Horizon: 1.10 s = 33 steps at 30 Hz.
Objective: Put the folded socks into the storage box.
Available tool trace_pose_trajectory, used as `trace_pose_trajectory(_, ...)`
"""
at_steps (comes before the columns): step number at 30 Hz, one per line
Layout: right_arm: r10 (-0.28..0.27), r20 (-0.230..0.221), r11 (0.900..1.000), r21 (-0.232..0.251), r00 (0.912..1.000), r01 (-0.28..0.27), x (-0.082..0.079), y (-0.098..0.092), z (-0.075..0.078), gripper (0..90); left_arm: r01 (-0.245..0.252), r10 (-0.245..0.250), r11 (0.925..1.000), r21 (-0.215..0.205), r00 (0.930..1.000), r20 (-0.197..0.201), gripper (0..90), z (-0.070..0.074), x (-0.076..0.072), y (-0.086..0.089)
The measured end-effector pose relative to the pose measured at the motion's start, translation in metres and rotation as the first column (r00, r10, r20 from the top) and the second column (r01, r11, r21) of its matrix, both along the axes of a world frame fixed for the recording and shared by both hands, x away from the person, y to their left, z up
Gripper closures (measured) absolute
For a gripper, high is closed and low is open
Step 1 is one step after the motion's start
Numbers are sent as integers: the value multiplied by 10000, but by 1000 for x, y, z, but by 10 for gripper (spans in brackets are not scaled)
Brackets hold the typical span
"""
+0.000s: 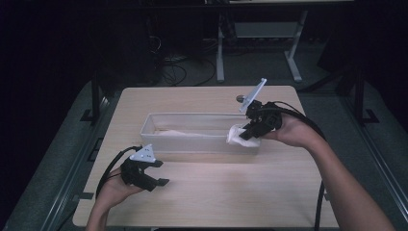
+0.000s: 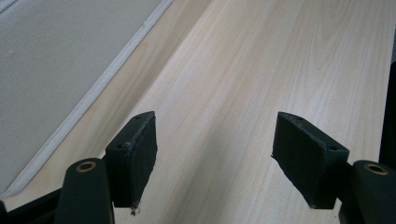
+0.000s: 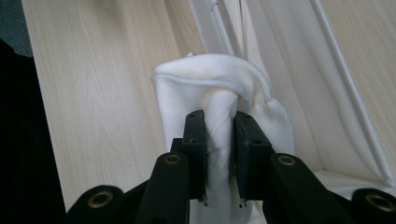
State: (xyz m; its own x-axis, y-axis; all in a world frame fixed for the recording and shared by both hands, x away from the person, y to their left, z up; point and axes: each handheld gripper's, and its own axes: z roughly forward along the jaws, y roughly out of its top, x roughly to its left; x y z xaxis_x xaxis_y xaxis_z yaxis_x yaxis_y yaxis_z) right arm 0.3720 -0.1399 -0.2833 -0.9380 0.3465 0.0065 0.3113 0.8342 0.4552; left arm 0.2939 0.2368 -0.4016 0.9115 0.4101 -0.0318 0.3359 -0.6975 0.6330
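The white cloth (image 3: pixel 219 93) is soft, light and floppy, so pinching a bunched fold works best. The right tongs (image 3: pixel 219 140) squeeze it at the box's (image 1: pixel 192 118) 3 o'clock end. The left tongs (image 2: pixel 215 158) gape open over the worktop (image 2: pixel 261 60), holding nothing.

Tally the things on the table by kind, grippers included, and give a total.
Black two-jaw grippers: 2, left open and empty, right clamped on cloth
Long white rectangular bin: 1
White bunched cloth: 1
Total: 4
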Motion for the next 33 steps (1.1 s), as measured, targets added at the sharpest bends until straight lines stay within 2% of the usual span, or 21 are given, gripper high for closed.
trace_pose_trajectory(18, -133, -39, 9996, -247, 9999, 132, 33, -5, 0, 758, -332, 332, 9994, -114, 9994, 18, 298, 2, -1, 9)
trace_pose_trajectory(33, -534, -445, 9983, -278, 9976, 522, 59, -14, -18, 757, -449, 448, 9988, -172, 9990, -31, 297, 2, -1, 14)
